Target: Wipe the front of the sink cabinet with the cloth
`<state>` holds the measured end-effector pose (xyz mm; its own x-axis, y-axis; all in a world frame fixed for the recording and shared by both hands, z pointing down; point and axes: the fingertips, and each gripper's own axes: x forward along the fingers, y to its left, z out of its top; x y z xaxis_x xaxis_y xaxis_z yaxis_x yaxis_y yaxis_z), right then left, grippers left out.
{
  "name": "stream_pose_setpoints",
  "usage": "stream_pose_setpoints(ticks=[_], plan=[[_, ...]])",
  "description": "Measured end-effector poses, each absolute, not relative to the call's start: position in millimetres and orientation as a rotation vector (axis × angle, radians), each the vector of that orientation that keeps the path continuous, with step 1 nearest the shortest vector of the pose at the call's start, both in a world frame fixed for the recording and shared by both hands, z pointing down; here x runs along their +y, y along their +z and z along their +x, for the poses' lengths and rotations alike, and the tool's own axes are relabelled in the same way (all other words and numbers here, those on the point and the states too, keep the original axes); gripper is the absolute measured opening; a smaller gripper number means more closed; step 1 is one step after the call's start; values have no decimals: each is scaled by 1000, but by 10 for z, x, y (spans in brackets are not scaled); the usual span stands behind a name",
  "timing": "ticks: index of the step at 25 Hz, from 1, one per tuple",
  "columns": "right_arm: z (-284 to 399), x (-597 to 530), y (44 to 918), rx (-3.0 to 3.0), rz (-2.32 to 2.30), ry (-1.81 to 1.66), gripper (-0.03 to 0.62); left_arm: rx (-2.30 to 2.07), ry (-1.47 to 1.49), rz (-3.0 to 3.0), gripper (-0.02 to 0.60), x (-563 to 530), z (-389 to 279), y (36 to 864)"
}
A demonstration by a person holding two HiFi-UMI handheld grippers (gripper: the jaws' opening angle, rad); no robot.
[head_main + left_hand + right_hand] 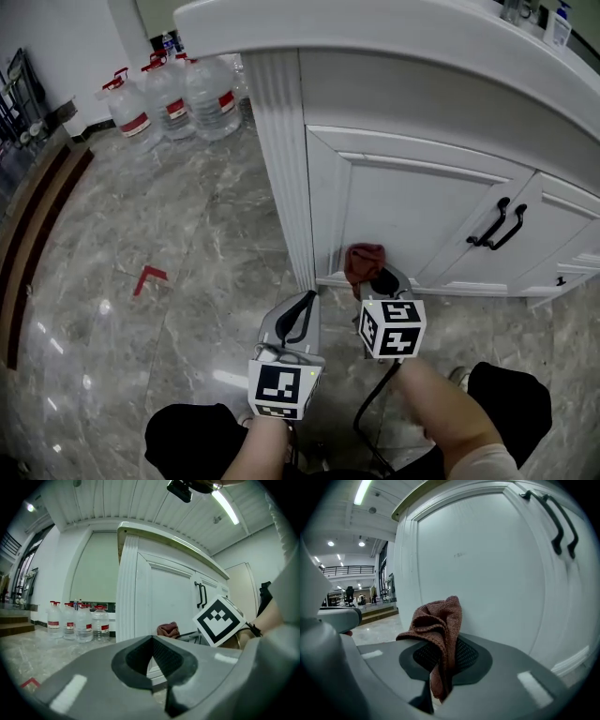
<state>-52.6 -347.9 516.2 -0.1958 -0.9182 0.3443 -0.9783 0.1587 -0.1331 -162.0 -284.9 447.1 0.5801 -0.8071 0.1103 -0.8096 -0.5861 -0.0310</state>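
Note:
The white sink cabinet (412, 202) has two panelled doors with black handles (499, 225). My right gripper (375, 279) is shut on a reddish-brown cloth (364, 262), held low against the bottom of the left door (487, 573). In the right gripper view the cloth (438, 620) bunches up out of the shut jaws, close to the door panel. My left gripper (302, 309) hangs beside it to the left, shut and holding nothing, pointing at the fluted corner post (281, 159). The left gripper view shows the cloth (168, 630) and the cabinet (159, 597) ahead.
Several large water bottles (173, 94) stand on the marble floor behind the cabinet's left corner. A red corner mark (147, 277) is on the floor to the left. Dark steps (33, 225) run along the far left. The person's knees (506, 398) are below.

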Motion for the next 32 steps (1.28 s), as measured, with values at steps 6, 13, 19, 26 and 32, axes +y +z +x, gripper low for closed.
stream_pose_setpoints(ticks=[6,13,19,26,32], plan=[[-114,-3349,5149,-2195,1940,521,81,-1365,163,2766,0,-2856,-1334,4509],[333,-3220,5151,-2127,2009,521,81,-1318,197,2846,0,-2825,-1006,4559],[769,-3077,5194,-2044,2084,526,81,-1300,151,2835,0,-2856,-863,4553],[988,-2933,5301,-1976,2110,527,81,-1284,155,2828,0,-2898,-717,4625],[811,-2947,5401,-1990,2064,491,80,-1288,151,2794,0,-2955,-799,4697]])
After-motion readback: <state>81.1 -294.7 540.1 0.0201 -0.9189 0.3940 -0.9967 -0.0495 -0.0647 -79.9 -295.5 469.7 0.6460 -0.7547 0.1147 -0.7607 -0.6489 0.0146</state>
